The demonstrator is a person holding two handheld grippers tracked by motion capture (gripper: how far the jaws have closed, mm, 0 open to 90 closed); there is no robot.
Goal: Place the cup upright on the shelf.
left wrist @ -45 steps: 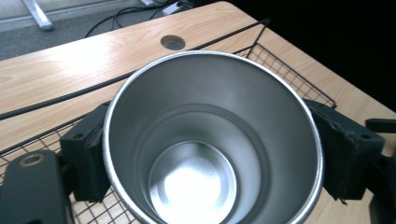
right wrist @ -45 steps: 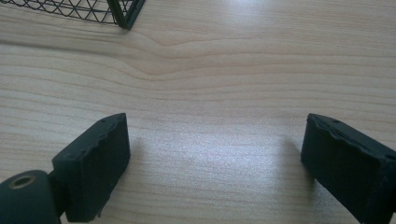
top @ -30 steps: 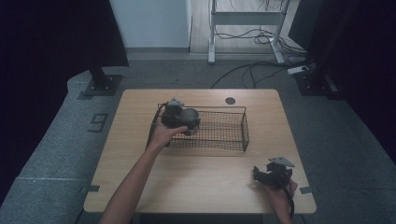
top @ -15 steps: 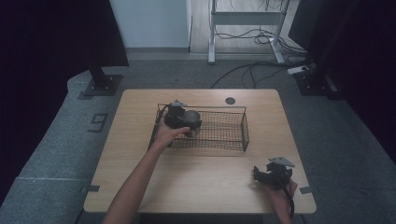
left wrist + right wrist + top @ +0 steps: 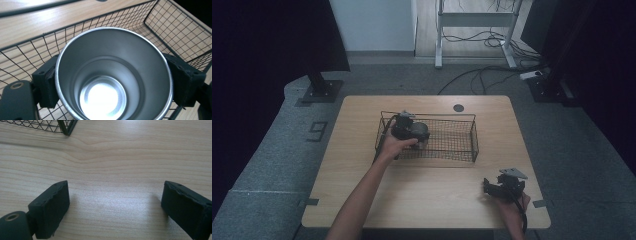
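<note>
A shiny steel cup [image 5: 113,75] stands open side up between the black jaws of my left gripper [image 5: 112,82], which is shut on its walls. In the high view that gripper [image 5: 411,129] and the cup [image 5: 421,132] sit low inside the left end of a black wire basket [image 5: 467,150], whose mesh wall [image 5: 175,30] rises around the cup. My right gripper [image 5: 492,189] rests low over the table's front right corner. Its jaws stand open [image 5: 115,205] with only bare wood between them.
The basket sits in the middle of a light wooden table [image 5: 427,200]; one basket corner [image 5: 66,126] shows ahead of the right gripper. A dark round cable port [image 5: 458,108] is near the far edge. Grey floor, stand bases and cables surround the table.
My left gripper has sunk a little lower into the basket with the cup held in it. The right gripper has stayed where it was.
</note>
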